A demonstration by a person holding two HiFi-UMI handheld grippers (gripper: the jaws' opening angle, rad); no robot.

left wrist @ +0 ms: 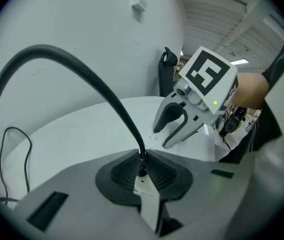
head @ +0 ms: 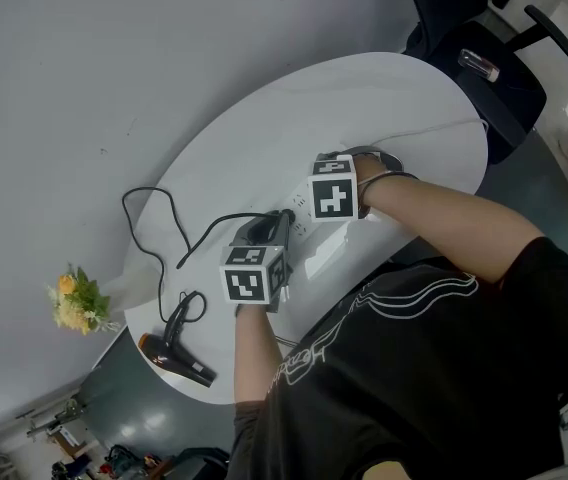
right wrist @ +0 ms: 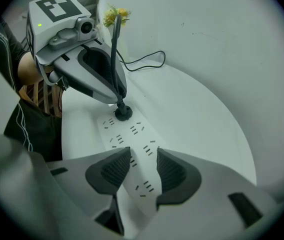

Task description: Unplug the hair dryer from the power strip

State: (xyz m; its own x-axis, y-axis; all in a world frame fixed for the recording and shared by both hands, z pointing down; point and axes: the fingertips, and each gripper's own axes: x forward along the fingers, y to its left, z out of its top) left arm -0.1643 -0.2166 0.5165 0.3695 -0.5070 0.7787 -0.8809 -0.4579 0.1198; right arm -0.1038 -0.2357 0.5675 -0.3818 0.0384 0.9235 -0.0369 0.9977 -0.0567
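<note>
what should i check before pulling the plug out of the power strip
1. Left gripper closed on the cord just above the plug: ok.
2. Plug seated in the power strip, not yet out: ok.
3. Right gripper holding the power strip down: jaws straddle it, firm hold cannot tell.
4. Cord lying slack back to the hair dryer: ok.

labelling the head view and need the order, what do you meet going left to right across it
yellow flowers → hair dryer → left tool, shut on the black plug → right tool → black office chair
</note>
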